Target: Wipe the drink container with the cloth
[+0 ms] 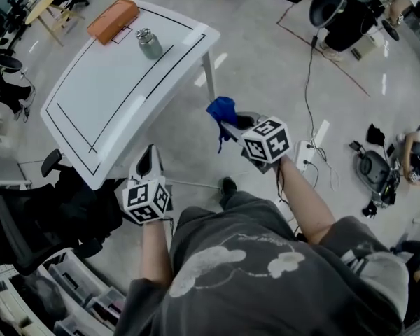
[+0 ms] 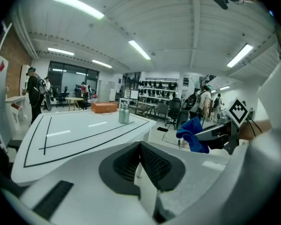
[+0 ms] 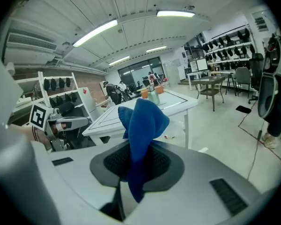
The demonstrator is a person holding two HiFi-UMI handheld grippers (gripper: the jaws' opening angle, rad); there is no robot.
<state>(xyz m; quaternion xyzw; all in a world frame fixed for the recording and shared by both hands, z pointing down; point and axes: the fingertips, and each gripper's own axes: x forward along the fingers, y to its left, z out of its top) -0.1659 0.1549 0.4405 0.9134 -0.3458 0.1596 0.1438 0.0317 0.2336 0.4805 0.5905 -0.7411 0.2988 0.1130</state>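
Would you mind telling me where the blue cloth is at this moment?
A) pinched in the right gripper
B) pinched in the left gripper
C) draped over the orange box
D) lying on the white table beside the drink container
A: the right gripper view shows the blue cloth clamped between the jaws of the right gripper, clear of the white table; the left gripper is shut on nothing.

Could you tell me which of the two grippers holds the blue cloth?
The right gripper: the blue cloth is clamped between its fingers, while the left gripper is shut on nothing.
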